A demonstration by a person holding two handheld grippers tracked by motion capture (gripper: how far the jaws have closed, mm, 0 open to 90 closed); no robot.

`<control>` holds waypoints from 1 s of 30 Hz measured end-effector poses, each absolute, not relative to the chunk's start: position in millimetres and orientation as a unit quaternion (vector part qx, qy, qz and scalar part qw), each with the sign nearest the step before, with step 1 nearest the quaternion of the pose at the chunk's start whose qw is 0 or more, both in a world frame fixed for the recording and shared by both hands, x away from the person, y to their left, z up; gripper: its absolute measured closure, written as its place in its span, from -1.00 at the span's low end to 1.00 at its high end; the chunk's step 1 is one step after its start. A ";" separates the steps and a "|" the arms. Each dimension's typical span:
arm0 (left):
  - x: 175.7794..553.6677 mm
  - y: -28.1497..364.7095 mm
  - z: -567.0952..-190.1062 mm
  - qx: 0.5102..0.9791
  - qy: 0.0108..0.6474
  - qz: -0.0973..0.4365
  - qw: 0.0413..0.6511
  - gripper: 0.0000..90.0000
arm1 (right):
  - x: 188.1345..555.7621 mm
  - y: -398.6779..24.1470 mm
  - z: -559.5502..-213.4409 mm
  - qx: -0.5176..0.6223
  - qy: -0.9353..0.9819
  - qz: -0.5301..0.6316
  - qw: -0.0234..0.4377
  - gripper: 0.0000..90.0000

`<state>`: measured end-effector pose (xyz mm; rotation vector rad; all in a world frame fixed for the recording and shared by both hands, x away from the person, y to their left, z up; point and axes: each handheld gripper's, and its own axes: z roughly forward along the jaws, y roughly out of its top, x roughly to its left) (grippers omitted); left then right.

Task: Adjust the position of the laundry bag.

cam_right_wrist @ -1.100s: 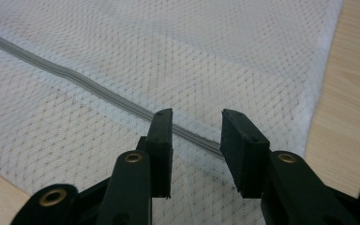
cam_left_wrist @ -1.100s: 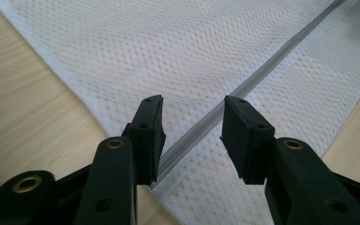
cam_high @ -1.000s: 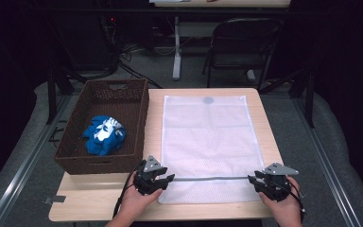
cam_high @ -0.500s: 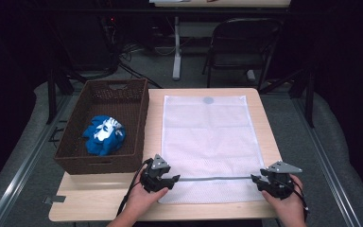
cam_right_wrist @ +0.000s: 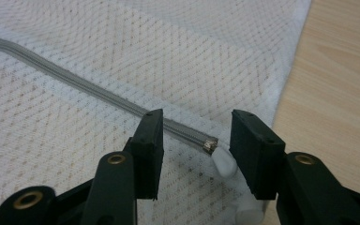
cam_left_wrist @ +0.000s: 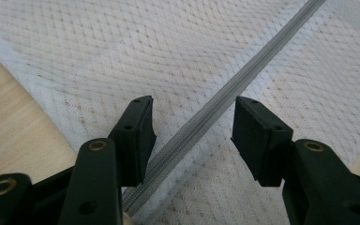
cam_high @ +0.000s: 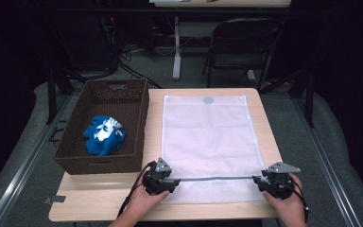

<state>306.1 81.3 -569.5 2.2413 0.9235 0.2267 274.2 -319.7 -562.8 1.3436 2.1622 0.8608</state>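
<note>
- At the far left of the table stands a brown woven basket, its long side running away from me, with a crumpled blue and white cloth lying inside it.
- My left gripper sits just right of the basket's near corner, at the left edge of the white mesh bag. In the left gripper view its jaws stand about half open, one on each side of the grey zipper. The pads are clear of the zipper and grip nothing. These jaws have just been opening.
- The bag lies flat on the middle of the table, its long axis pointing away from me toward the far edge, where a small grey round mark sits.
- The zipper runs straight across the bag's near end, left to right, crosswise to the bag's length and between my two grippers.
- My right gripper is at the bag's right edge. In the right gripper view the zipper's metal end and a white pull tab lie between the jaws. The jaws have just been moving, now stand somewhat apart, and press on nothing.
</note>
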 end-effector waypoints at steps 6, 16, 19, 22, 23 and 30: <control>306.6 80.7 -573.8 0.868 0.354 0.088 0.337 0.09 | 275.0 -317.7 -566.4 0.485 0.791 0.303 0.219 0.25; 305.5 80.0 -575.7 0.867 0.352 0.094 0.340 0.07 | 276.4 -316.2 -571.1 0.476 0.799 0.293 0.222 0.16; 304.2 78.9 -576.1 0.869 0.347 0.100 0.337 0.05 | 276.3 -313.4 -573.0 0.469 0.805 0.284 0.226 0.11; 302.7 77.8 -576.5 0.872 0.340 0.104 0.335 0.03 | 275.5 -312.5 -573.2 0.465 0.807 0.283 0.231 0.10; 302.2 77.3 -577.1 0.872 0.339 0.109 0.336 0.03 | 275.3 -312.8 -573.2 0.465 0.807 0.283 0.230 0.07; 301.1 76.4 -577.3 0.874 0.336 0.117 0.330 0.01 | 275.0 -312.9 -573.7 0.465 0.806 0.286 0.230 0.03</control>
